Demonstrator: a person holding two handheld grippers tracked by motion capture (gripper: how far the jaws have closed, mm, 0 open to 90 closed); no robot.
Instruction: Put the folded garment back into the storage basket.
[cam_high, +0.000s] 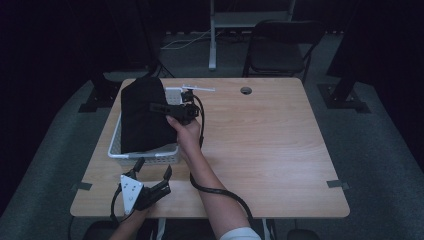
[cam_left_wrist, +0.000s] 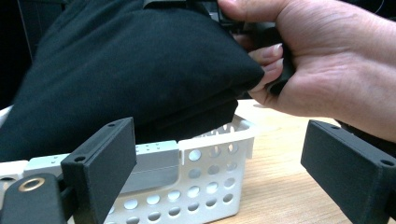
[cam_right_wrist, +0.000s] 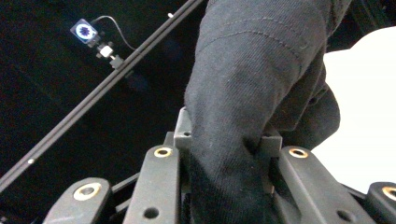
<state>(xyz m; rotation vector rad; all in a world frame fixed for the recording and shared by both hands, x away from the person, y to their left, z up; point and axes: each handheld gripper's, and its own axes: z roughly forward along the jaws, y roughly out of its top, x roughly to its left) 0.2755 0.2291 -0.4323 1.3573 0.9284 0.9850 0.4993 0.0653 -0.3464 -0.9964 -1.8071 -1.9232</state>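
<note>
Your right gripper (cam_high: 159, 106) has its jaws clamped on a fold of the black cloth (cam_high: 142, 115), while your left gripper (cam_high: 152, 171) waits with its jaws wide apart and empty just in front of the white basket (cam_high: 116, 150). The cloth lies folded in that basket at the table's (cam_high: 265, 145) left side, bulging above the rim, and it looks soft, matte and finely ribbed. Judged by its limp drape, it will sag and slide, so take a thick bunched fold, not one thin edge; the perforated plastic basket looks light and may shift if you tug.
</note>
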